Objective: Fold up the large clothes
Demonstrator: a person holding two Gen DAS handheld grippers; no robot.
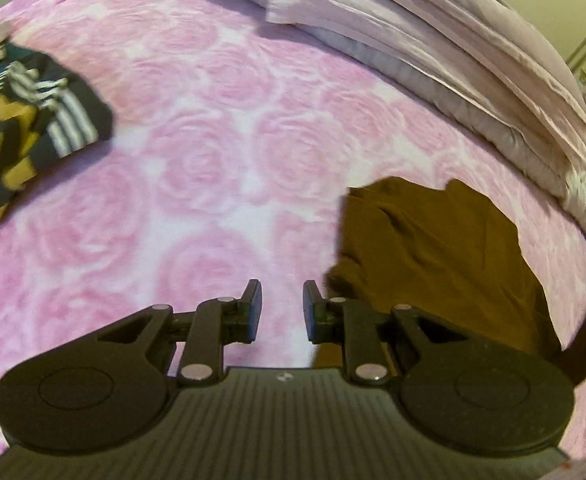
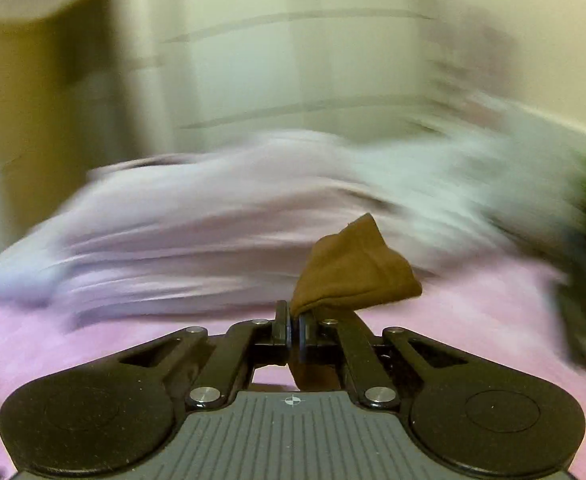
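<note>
While my left tool point(image 1: 282, 312) hangs empty, slightly open, above the pink bed point(image 1: 197, 168), I see a striped garment point(image 1: 33, 116) at left and the brown garment point(image 1: 433, 256) lying right; my right tool point(image 2: 294, 330) pinches its corner.

Matt brown cloth garment point(image 1: 433, 248); soft, rose-textured pink bedspread point(image 1: 213, 160).

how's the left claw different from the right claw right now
The left claw has a clear gap between its fingers and holds nothing; the right claw is shut on a corner of the brown garment. The left looks down on the pink bedspread; the right faces the blurred bedding. Both are black.
</note>
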